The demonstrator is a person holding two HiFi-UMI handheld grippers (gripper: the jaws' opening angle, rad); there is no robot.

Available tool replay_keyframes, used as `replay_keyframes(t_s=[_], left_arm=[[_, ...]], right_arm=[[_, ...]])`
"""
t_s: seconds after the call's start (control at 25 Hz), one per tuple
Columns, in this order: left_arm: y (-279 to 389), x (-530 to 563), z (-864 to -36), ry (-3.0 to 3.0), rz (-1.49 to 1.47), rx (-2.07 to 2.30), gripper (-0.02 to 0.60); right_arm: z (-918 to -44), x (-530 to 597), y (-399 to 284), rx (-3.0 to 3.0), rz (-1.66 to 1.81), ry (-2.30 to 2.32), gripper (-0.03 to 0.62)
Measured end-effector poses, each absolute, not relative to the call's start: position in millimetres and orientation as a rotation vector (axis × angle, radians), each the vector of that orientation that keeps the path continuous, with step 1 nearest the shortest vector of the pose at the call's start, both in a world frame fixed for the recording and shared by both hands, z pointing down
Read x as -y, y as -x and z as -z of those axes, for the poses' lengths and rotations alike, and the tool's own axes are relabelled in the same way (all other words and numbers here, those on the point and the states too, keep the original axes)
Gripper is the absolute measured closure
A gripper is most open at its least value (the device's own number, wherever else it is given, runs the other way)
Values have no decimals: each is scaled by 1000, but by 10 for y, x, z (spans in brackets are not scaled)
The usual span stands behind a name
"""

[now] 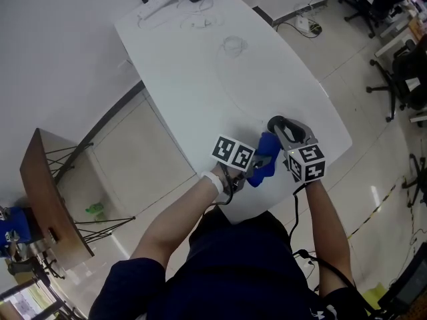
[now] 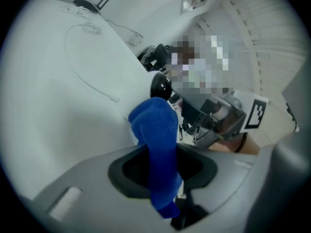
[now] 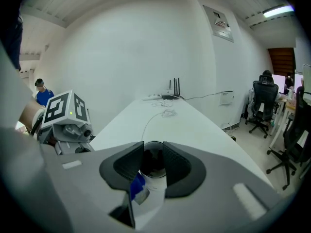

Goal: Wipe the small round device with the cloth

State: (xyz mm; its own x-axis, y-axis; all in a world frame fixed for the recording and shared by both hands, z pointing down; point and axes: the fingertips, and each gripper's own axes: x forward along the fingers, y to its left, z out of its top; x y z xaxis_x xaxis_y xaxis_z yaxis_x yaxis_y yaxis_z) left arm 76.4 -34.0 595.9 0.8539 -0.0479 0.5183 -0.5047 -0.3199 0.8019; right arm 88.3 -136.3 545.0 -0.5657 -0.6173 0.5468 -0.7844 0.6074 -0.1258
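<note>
The small round black device sits clamped between the narrowly set jaws of the right gripper, one dark pad pressing on each side of it. In the head view the device is over the near end of the long white table, close to its edge, at the tip of the right gripper. Just to its left is the bright blue folded cloth, pinched in the tightly closed jaws of the left gripper. In the left gripper view, the cloth rises as a thick roll out of the left gripper, with its top just below the device. Whether they touch cannot be told. A corner of the cloth also shows beside the device in the right gripper view. A thin white coiled cable lies farther up the table. Black office chairs stand on the pale floor to the right.
</note>
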Motion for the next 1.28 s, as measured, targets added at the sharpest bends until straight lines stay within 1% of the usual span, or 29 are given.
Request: replay_keyframes(t_s=[0.08, 0.2, 0.28, 0.52, 0.76, 1.0, 1.12, 1.2, 1.24, 1.28], left_arm=[[-586, 389, -5958, -1824, -441, 437, 439], [-270, 470, -6005, -1775, -398, 491, 439], [-74, 520, -6050, -1750, -384, 526, 439], [237, 567, -6122, -1737, -393, 565, 439], [508, 570, -6336, -1763, -550, 648, 433], [490, 564, -6364, -1874, -715, 706, 428], [475, 557, -6389, -1888, -735, 735, 428], [510, 570, -6415, -1895, -748, 781, 410], [542, 584, -6427, -1911, -769, 820, 387], [583, 604, -6433, -1941, -803, 870, 349]], right_arm=[[-5433, 1373, -884, 2397, -531, -1132, 476], [-5301, 1404, -935, 2466, -678, -1220, 480], [-5172, 1423, -1015, 2497, -752, -1302, 495], [-4872, 1328, -1224, 2519, -800, -1404, 514], [-4630, 1071, -1332, 2543, -811, -1455, 537], [-4508, 862, -1249, 2565, -826, -1486, 543], [-4479, 757, -1149, 2570, -827, -1489, 546], [-4456, 682, -1080, 2572, -821, -1492, 556], [-4442, 641, -1049, 2573, -810, -1494, 560], [-4430, 600, -1020, 2571, -792, -1497, 563]])
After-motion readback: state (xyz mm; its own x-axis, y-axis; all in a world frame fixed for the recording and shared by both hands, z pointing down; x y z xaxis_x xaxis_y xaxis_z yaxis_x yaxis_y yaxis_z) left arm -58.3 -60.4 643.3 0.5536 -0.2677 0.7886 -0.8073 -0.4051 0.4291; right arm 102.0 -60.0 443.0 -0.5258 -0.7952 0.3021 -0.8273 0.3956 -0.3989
